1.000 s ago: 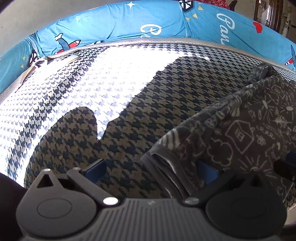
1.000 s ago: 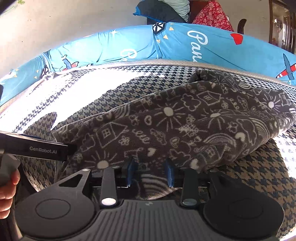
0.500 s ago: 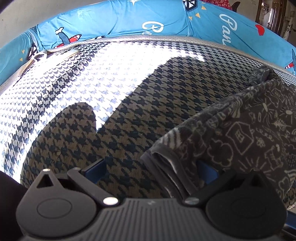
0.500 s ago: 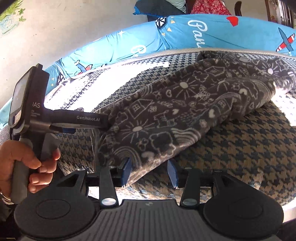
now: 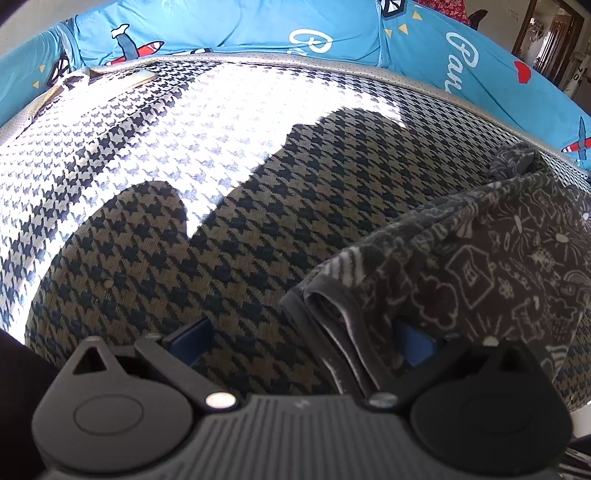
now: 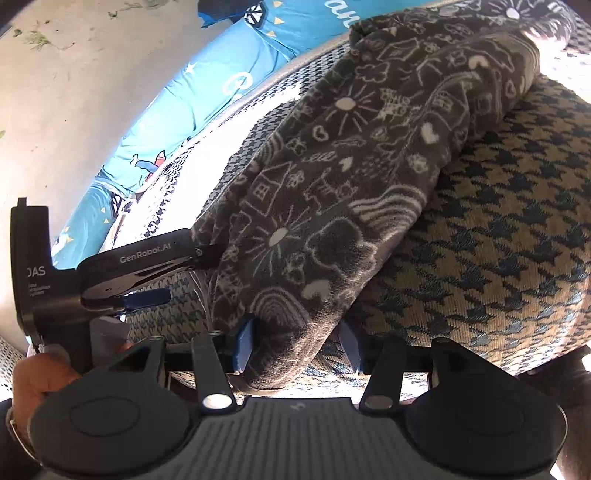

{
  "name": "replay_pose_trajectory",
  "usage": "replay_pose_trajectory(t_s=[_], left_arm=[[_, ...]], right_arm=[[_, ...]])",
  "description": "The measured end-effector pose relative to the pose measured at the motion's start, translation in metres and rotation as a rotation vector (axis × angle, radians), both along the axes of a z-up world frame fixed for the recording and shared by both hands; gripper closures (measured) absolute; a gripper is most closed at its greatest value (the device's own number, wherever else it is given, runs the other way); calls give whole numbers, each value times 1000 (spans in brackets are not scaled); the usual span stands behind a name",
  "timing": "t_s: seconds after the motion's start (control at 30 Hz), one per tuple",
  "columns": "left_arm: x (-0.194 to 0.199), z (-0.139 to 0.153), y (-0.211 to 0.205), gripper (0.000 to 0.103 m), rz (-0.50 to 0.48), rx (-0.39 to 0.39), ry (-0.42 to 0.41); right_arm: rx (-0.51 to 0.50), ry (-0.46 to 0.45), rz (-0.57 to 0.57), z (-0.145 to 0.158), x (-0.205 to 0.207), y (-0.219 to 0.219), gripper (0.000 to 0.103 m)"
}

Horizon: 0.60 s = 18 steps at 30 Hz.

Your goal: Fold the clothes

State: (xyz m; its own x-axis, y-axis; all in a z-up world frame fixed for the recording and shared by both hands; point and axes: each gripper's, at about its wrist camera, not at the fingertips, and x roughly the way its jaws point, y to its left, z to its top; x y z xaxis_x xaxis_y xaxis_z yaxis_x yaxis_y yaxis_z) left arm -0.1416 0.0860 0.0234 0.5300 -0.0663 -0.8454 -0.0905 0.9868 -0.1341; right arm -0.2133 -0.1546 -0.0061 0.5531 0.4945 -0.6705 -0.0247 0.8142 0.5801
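Observation:
A dark grey fleece garment (image 6: 369,177) with white doodles of houses, suns and rainbows lies bunched on a houndstooth-covered cushion (image 5: 229,236). My right gripper (image 6: 298,345) has the garment's lower fold between its blue pads; its jaws are opening, and a gap shows at the right pad. My left gripper (image 5: 303,339) stands wide open, with the garment's (image 5: 461,266) dark hem lying against its right finger (image 5: 413,339). In the right wrist view the left gripper (image 6: 181,277) sits at the garment's left edge, held by a hand (image 6: 37,369).
Blue cushions (image 5: 229,29) printed with aeroplanes and white lettering line the back of the seat. A bright patch of sunlight (image 5: 184,122) falls across the houndstooth cover to the left of the garment. A pale wall (image 6: 74,92) rises behind.
The right gripper has rolled and dropped a little, and its jaws have widened around the cloth. The left gripper has hardly moved and stays wide open.

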Motion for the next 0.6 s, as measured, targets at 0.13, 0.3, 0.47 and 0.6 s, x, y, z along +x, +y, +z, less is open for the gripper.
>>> replay_pose_trajectory(t_s=[0.13,0.3,0.47,0.6], left_arm=[[-3,2,5,0,-1,-51,8],[-6,5,8,0,-19,-103,7],[-10,6,11,0,-31,-198,25],[-13,5,13,0,-28,-266,43]], right_arm=[[23,-6,-26,0,1,2,54],[16,-44,-27,6,3,6,78],[93,-90,-46,16,1,-3,84],[158,-127,-59,23,1,-10,85]])
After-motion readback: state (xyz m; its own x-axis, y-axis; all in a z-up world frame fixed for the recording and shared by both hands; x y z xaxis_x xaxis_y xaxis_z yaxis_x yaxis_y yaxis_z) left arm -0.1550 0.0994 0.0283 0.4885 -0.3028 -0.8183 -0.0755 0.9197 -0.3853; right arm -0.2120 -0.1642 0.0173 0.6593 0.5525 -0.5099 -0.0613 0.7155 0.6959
